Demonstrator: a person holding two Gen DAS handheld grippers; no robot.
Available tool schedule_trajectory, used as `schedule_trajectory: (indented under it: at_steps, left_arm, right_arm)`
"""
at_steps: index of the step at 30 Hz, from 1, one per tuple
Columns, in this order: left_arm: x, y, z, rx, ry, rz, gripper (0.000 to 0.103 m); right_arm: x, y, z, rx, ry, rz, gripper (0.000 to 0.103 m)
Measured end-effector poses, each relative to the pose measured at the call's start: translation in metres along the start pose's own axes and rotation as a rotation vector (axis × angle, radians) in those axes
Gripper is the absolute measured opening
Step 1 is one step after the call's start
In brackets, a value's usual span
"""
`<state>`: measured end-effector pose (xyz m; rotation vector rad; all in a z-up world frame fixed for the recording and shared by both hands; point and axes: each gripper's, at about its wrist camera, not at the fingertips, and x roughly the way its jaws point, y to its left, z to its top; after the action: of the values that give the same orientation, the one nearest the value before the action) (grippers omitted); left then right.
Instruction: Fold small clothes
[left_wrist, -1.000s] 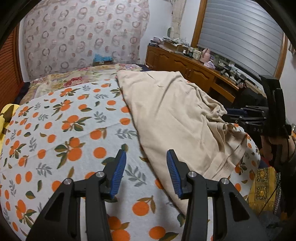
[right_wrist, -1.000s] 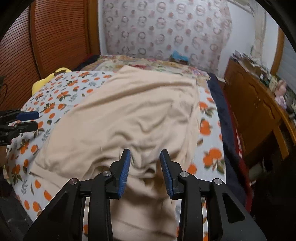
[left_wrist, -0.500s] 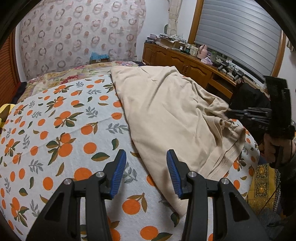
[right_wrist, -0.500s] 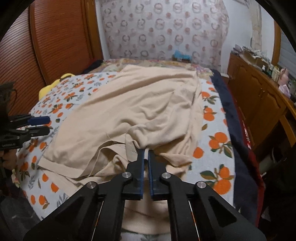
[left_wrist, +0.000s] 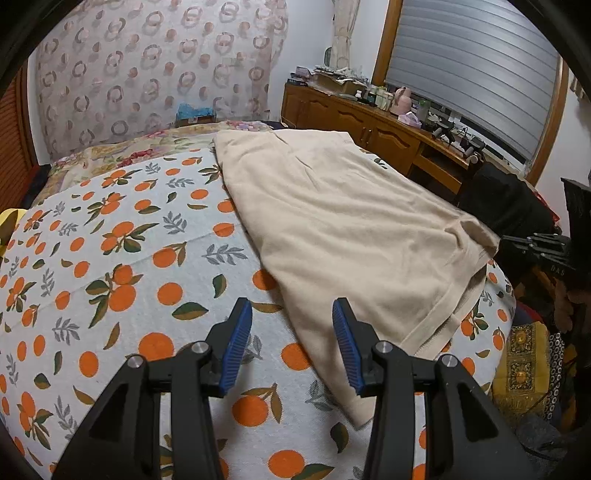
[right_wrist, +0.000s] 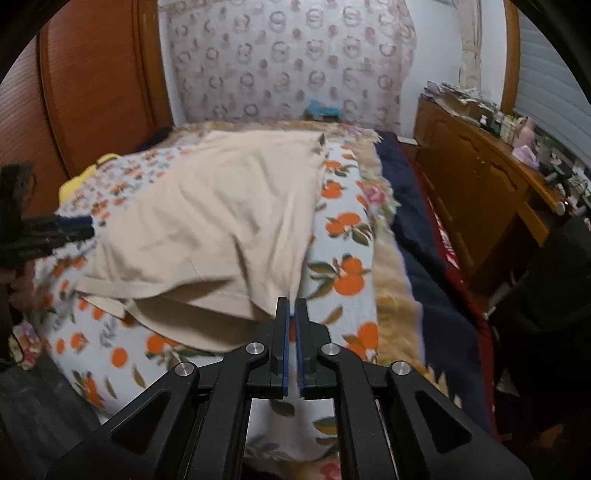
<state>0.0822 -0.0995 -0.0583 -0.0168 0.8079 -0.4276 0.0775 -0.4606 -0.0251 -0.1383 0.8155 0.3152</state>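
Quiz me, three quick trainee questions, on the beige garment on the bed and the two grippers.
1. True or false: the left gripper has its jaws open with nothing between them.
2. Which gripper pinches a corner of the beige garment? A: left gripper. B: right gripper. C: neither.
3. Fill in: the bedspread under the garment is printed with ____ and leaves.
Key: 1 true; 2 B; 3 oranges.

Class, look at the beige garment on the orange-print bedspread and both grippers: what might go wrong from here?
The right gripper pinches only a thin corner of the beige garment, so it may slip free. The left gripper hangs open beside the near hem, holding nothing, so the cloth could drag and bunch on the bedspread.
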Motion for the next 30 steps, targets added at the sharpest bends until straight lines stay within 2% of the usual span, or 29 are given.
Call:
schedule_trajectory:
  at_steps: [2,5,8,12,16,17,18,21,27,29,30]
  left_arm:
    - [0.000,0.001,0.000,-0.008,0.003,-0.017,0.044]
    - [0.001,-0.001,0.000,-0.003,0.005,-0.005,0.044]
    - [0.001,-0.004,-0.001,0.003,0.006,-0.003,0.044]
    - [0.003,-0.008,-0.003,0.017,0.014,0.001,0.044]
    - [0.005,-0.008,-0.006,0.018,0.021,0.001,0.044]
    - [0.005,-0.008,-0.006,0.017,0.022,0.002,0.044]
    - [0.005,-0.009,-0.007,0.018,0.024,0.003,0.044]
    - [0.005,-0.010,-0.007,0.019,0.022,0.002,0.044]
    - [0.004,-0.010,-0.007,0.011,0.020,-0.045,0.044]
    - [0.006,-0.011,-0.007,0.011,0.030,-0.051,0.044]
    - [0.007,-0.012,-0.007,0.015,0.035,-0.044,0.044]
  right_arm:
    - [0.002,0.000,-0.001,0.001,0.007,0.002,0.014]
    - [0.003,0.002,0.002,-0.002,-0.009,-0.003,0.024]
    - [0.003,0.008,0.009,-0.008,-0.047,0.009,0.028]
    - [0.017,0.025,0.017,-0.045,-0.047,0.036,0.029]
    - [0.036,0.036,0.014,-0.110,-0.010,-0.021,0.028]
    - [0.039,0.035,0.012,-0.114,-0.002,-0.028,0.011]
    - [0.039,0.032,0.010,-0.111,0.003,-0.020,0.004]
    - [0.028,0.021,0.004,-0.093,-0.010,-0.002,0.001]
    - [-0.003,-0.004,-0.010,-0.022,-0.003,-0.009,0.004]
    - [-0.007,-0.003,-0.012,-0.029,0.003,-0.022,0.021]
    - [-0.007,-0.001,-0.012,-0.030,-0.002,-0.023,0.025]
